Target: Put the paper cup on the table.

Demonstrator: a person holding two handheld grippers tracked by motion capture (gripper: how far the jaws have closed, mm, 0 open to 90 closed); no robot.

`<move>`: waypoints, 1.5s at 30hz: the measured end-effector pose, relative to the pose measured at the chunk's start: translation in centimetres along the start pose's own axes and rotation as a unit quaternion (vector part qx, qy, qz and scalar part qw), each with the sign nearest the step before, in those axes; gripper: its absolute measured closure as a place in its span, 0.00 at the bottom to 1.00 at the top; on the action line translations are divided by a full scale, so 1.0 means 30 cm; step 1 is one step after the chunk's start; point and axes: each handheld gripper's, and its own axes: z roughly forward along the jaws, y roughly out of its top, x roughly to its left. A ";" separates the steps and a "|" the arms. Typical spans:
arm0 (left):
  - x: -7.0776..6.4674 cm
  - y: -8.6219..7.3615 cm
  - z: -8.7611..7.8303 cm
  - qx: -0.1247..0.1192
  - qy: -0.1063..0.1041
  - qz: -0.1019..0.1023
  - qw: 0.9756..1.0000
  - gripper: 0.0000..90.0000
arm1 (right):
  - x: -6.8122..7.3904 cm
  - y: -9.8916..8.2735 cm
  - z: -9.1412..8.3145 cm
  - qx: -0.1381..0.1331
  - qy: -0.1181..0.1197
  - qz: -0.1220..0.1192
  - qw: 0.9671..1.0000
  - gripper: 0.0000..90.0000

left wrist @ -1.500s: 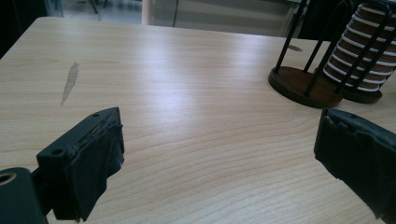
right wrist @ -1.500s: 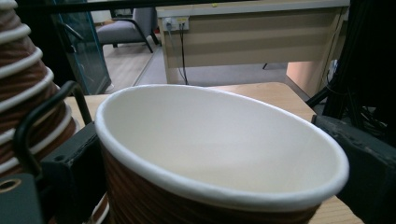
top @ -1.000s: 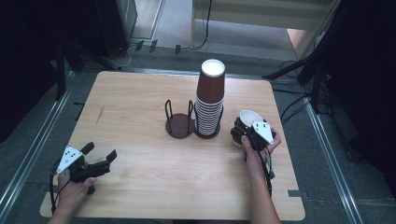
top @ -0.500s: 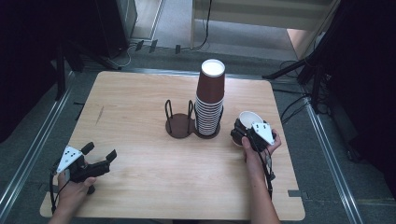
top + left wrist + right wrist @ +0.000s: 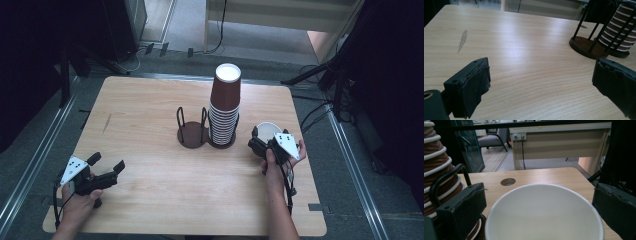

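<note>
One white paper cup stands upright, mouth up, on the counter just right of the two-ring cup holder, whose right ring carries a single inverted stack of brown cups while its left ring holds nothing. The right hand-held gripper is by far the nearer: its jaws, which have just been opening, flank the cup's rim without pressing it, the cup's vertical axis directly ahead. The left hand-held gripper rests wide open, holding nothing, near the counter's front left, well apart.

Office-type lab room.
Beyond the wooden table: a desk with wall sockets, an office chair, floor cables.
</note>
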 end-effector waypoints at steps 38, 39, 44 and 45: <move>0.001 0.000 0.000 -0.002 0.000 -0.003 1.000 0.02 | -0.081 -0.019 -0.200 -0.008 -0.016 -0.009 1.000 0.00; 0.001 0.000 0.000 -0.002 0.000 -0.003 1.000 0.02 | -0.082 -0.022 -0.203 -0.006 -0.017 -0.011 1.000 0.00; 0.001 -0.001 -0.001 -0.003 0.000 -0.003 1.000 0.02 | -0.090 -0.032 -0.220 -0.002 -0.021 -0.019 1.000 0.00; 0.001 -0.001 -0.001 -0.003 0.000 -0.004 1.000 0.02 | -0.092 -0.033 -0.225 0.000 -0.022 -0.017 1.000 0.00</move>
